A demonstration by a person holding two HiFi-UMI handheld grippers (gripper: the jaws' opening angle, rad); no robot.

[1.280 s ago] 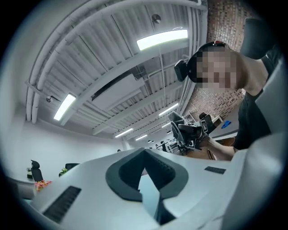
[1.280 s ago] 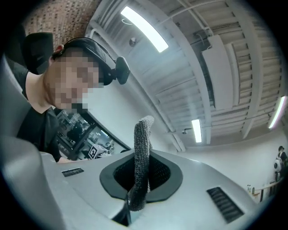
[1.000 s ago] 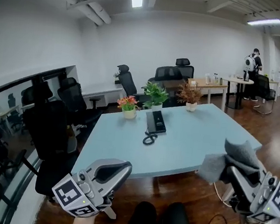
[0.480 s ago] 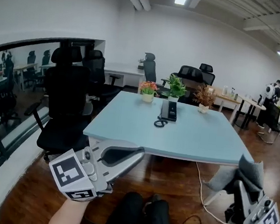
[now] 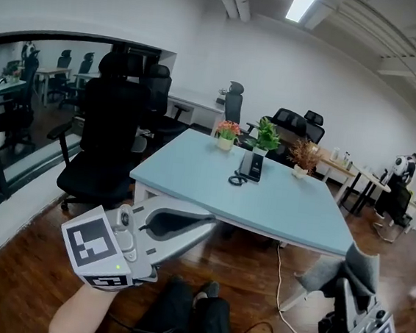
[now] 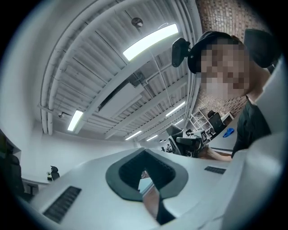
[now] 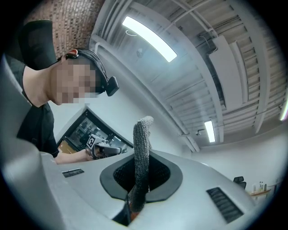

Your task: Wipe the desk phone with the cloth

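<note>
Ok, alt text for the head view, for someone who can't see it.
The right gripper holds a grey cloth in the foreground; the left gripper is shut and empty. Beyond them, a desk phone lies on a light blue table.

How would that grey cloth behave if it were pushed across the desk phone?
Probably floppy: the cloth bunches in soft folds at the right gripper. Likely light, since the jaws' pinch alone holds it. Its knit-looking surface should drag, not slip.
</note>
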